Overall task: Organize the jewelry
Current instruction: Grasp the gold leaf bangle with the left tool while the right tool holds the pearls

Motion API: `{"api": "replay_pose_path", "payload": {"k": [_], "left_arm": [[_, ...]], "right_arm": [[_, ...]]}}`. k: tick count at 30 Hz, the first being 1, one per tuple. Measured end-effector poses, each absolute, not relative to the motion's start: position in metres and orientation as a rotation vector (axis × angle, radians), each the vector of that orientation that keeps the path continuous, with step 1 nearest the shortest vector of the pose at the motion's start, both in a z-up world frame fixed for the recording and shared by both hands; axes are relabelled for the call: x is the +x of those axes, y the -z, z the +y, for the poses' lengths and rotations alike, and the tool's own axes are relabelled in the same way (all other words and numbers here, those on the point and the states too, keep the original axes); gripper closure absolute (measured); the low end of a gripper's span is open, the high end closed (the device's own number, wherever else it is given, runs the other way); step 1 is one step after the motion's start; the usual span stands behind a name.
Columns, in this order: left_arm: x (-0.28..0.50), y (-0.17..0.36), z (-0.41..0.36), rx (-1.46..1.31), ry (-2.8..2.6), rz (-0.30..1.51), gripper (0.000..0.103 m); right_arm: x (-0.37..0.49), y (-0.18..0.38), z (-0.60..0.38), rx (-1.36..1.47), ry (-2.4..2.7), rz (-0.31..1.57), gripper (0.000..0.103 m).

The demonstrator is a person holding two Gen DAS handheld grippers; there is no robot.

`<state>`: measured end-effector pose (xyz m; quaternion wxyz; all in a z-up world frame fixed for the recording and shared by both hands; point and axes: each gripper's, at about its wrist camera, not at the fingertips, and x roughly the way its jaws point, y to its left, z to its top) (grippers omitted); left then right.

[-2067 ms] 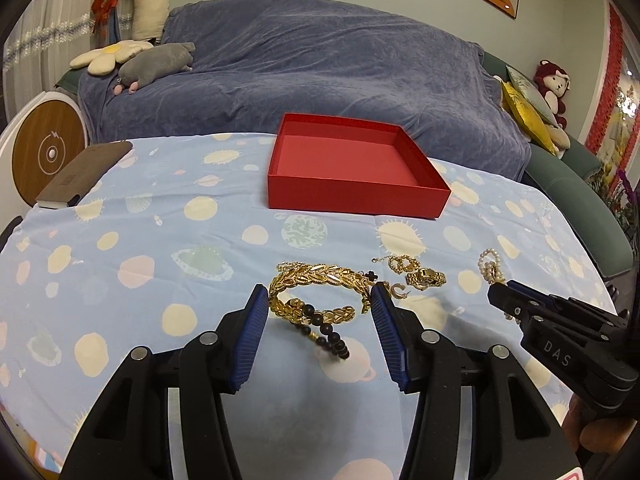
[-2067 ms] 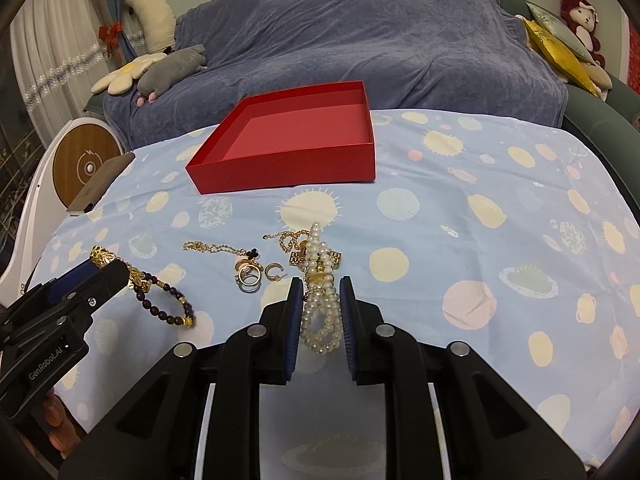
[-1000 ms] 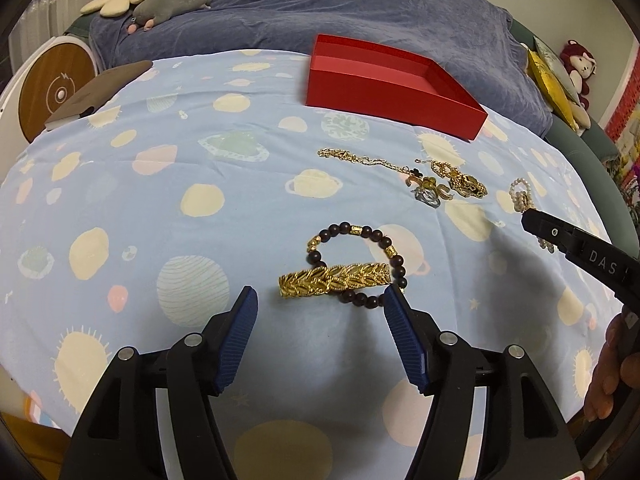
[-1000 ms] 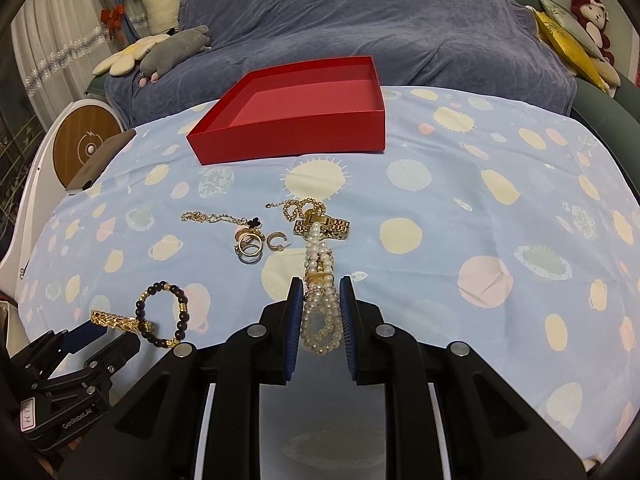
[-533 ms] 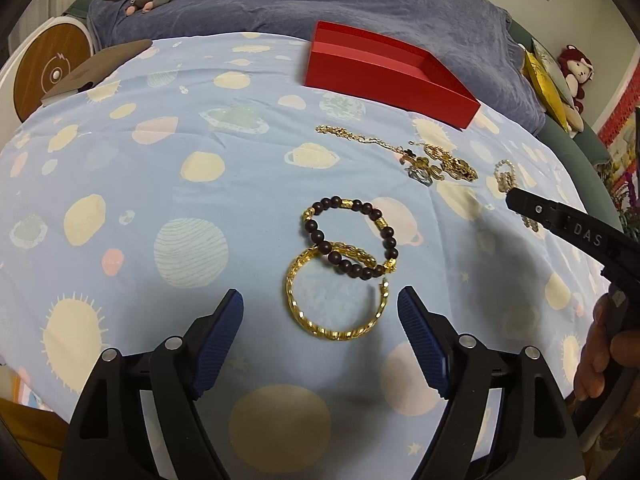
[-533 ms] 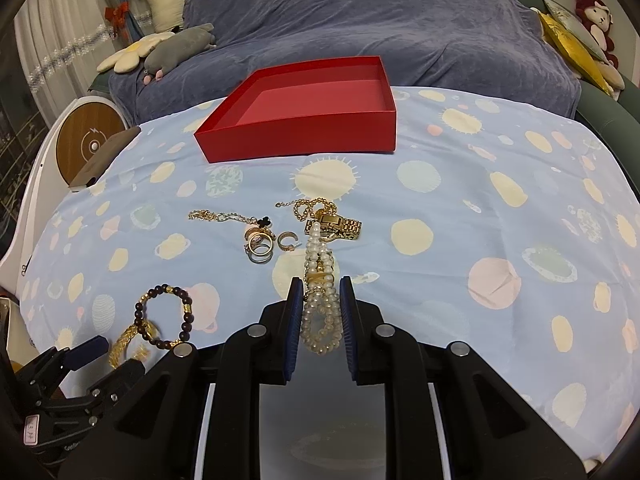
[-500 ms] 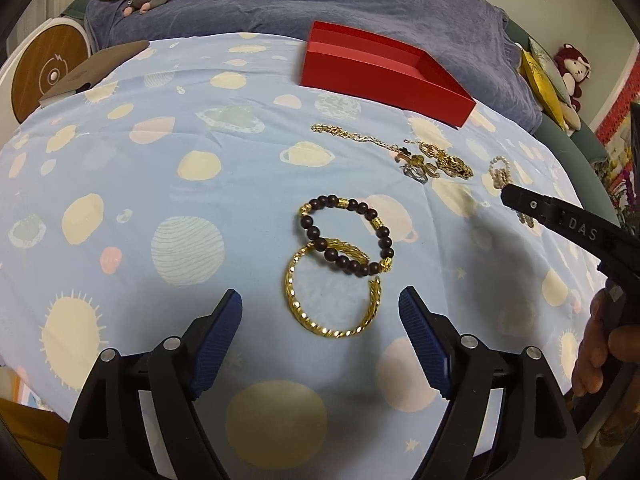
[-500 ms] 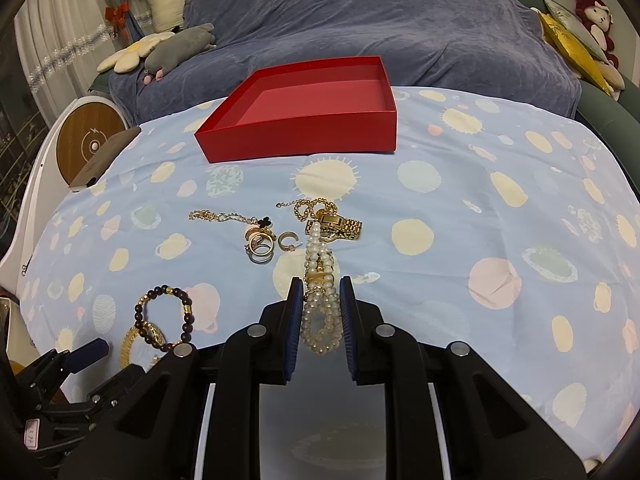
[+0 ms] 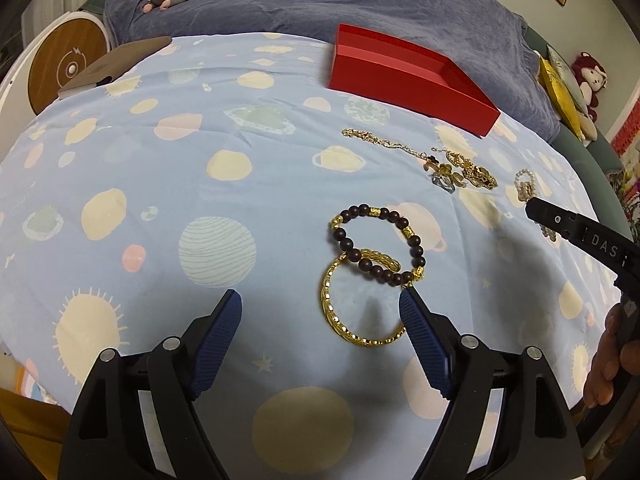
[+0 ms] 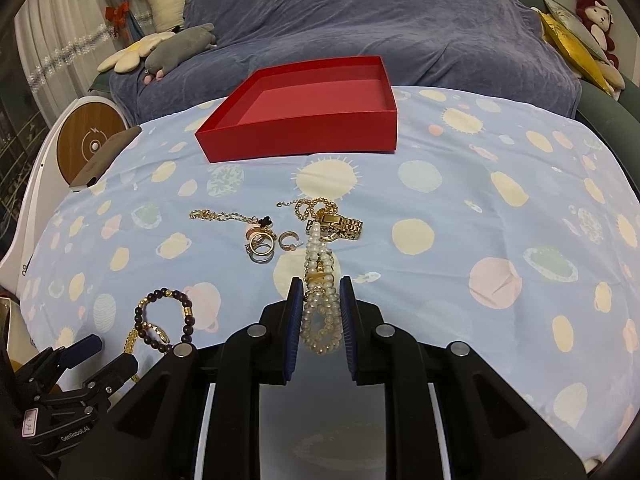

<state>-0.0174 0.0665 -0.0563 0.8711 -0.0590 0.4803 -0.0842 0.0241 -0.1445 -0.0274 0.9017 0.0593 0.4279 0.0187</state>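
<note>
A gold bangle (image 9: 327,304) lies flat on the blue spotted cloth between the fingers of my open left gripper (image 9: 320,300), close to the right pad and untouched. A dark bead bracelet (image 9: 347,244) overlaps its far side. My right gripper (image 10: 321,286) is shut on a pearl bracelet (image 10: 318,264) that stretches forward over the cloth. Ahead of it lie a gold watch (image 10: 340,224), rings (image 10: 262,246) and a gold chain (image 10: 212,215). The open red box (image 10: 304,128) stands at the far side, with nothing in the part I can see.
A dark flat device (image 9: 116,60) and a round wooden-faced disc (image 9: 68,68) sit at the far left. A sofa under a blue cover (image 10: 400,20) with plush toys lies beyond the table. A hand (image 9: 608,360) holds the right gripper at the right edge.
My left jaws have widened and let go of the gold bangle, which stood on edge and now lies flat under the bead bracelet. The right gripper has kept still on the pearls.
</note>
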Motion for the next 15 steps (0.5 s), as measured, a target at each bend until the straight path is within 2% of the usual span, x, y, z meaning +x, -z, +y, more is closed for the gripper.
{"api": "replay_pose_path", "payload": {"k": [10, 11, 13, 15], "left_arm": [[-0.019, 0.067, 0.036, -0.009, 0.22, 0.974, 0.026], [-0.018, 0.068, 0.035, 0.007, 0.212, 0.967, 0.033], [-0.018, 0.068, 0.034, 0.033, 0.202, 0.954, 0.039], [-0.02, 0.068, 0.036, 0.057, 0.184, 0.942, 0.05]], "right_arm": [[0.023, 0.027, -0.141, 0.115, -0.046, 0.888, 0.085], [0.023, 0.027, -0.142, 0.116, -0.045, 0.887, 0.085], [0.023, 0.026, -0.142, 0.117, -0.044, 0.884, 0.085], [0.023, 0.025, -0.143, 0.119, -0.045, 0.881, 0.085]]}}
